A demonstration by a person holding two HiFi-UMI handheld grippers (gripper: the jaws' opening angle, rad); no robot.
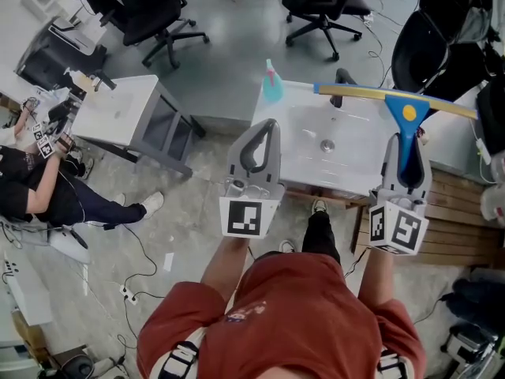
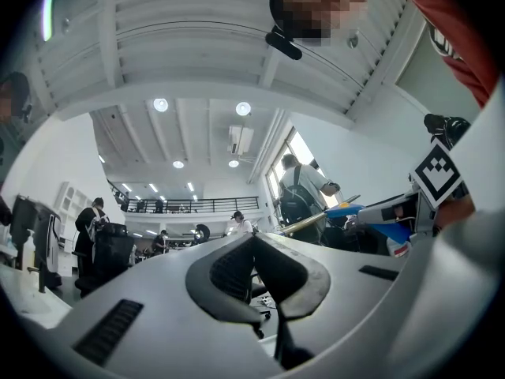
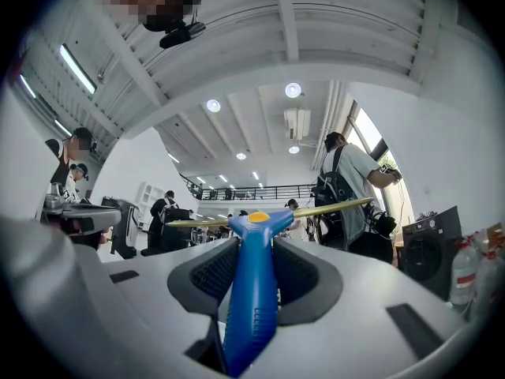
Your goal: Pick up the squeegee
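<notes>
Fingers [image 3: 209, 273] of right gripper [image 3: 254, 253] clamp squeegee [image 3: 252, 314]; left gripper's [image 2: 254, 251] together; spray bottle [image 1: 272, 85] at sink [image 1: 351, 172] corner.

I can't read any words or numbers here. The left cube [image 1: 244, 217] and the right cube [image 1: 398, 229] show only black and white square patterns. The small print on the red shirt [image 1: 284, 306] is too blurry
</notes>
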